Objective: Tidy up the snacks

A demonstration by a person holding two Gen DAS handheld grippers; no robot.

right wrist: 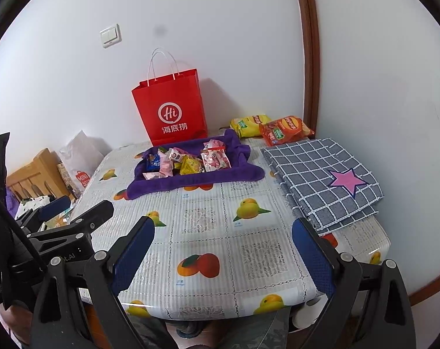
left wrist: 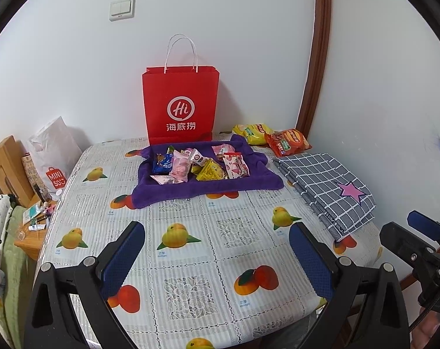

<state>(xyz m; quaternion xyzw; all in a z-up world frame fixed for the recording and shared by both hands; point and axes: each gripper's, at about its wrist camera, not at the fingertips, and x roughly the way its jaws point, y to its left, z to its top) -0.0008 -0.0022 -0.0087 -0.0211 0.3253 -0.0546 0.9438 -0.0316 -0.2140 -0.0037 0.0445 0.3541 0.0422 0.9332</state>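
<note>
Several small snack packets (left wrist: 196, 164) (right wrist: 191, 161) lie piled on a purple towel (left wrist: 208, 187) (right wrist: 196, 181) at the far middle of the table. A yellow chip bag (left wrist: 252, 132) (right wrist: 249, 125) and a red chip bag (left wrist: 288, 142) (right wrist: 285, 131) rest behind it at the right. A red paper bag (left wrist: 180, 104) (right wrist: 170, 107) stands upright against the wall. My left gripper (left wrist: 217, 235) hovers open over the near table edge, nothing between its fingers. My right gripper (right wrist: 223, 232) is open and empty too, well short of the towel.
A folded grey checked cloth (left wrist: 324, 186) (right wrist: 321, 174) with a pink star lies at the table's right side. The table (left wrist: 191, 261) wears a fruit-print cover. Left of it stand a white shopping bag (left wrist: 52, 151), a wooden headboard (left wrist: 7, 165) and a cluttered nightstand (left wrist: 30, 232).
</note>
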